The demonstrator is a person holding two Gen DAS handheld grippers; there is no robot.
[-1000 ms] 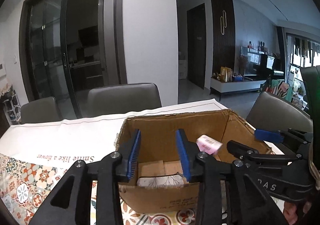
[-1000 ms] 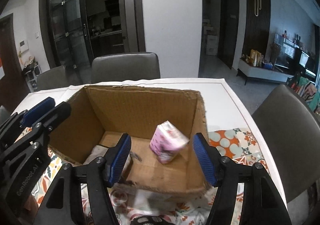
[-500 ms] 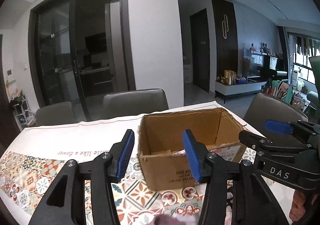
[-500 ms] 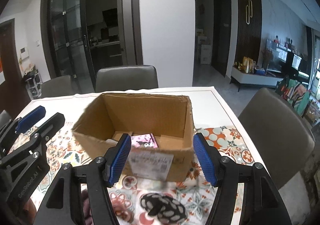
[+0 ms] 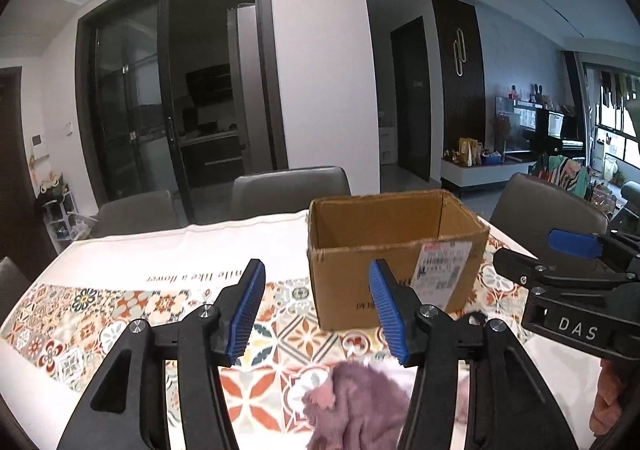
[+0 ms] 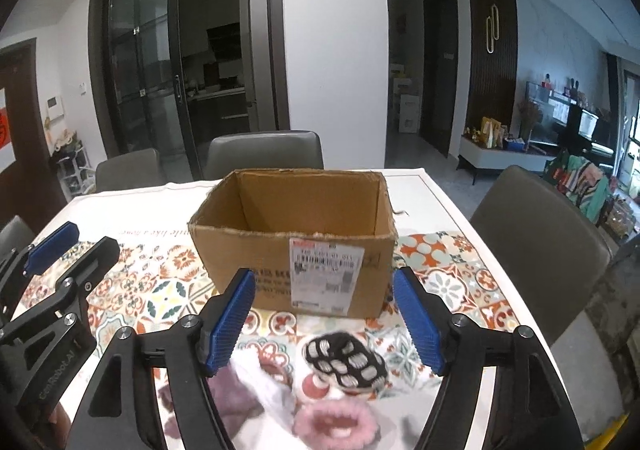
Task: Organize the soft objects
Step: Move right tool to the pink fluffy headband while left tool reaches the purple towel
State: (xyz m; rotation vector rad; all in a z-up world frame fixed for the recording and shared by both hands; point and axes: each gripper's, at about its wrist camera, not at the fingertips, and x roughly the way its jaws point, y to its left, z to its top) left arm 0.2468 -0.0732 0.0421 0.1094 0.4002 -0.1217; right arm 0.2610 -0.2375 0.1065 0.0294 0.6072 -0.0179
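Open brown cardboard box (image 6: 296, 250): beyond both tools. Fluffy pink ring (image 6: 334, 424), black-and-white patterned piece (image 6: 346, 362), mauve plush cloth (image 5: 360, 406): unboxed, beneath tools. Left tool (image 5: 318, 308), right tool (image 6: 324, 320): just opening, spread, empty.

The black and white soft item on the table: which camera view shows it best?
The right wrist view: the black and white soft item lies whole between the open fingers of the right hand-held gripper, before the cardboard box. The left wrist view shows at most a dark scrap.
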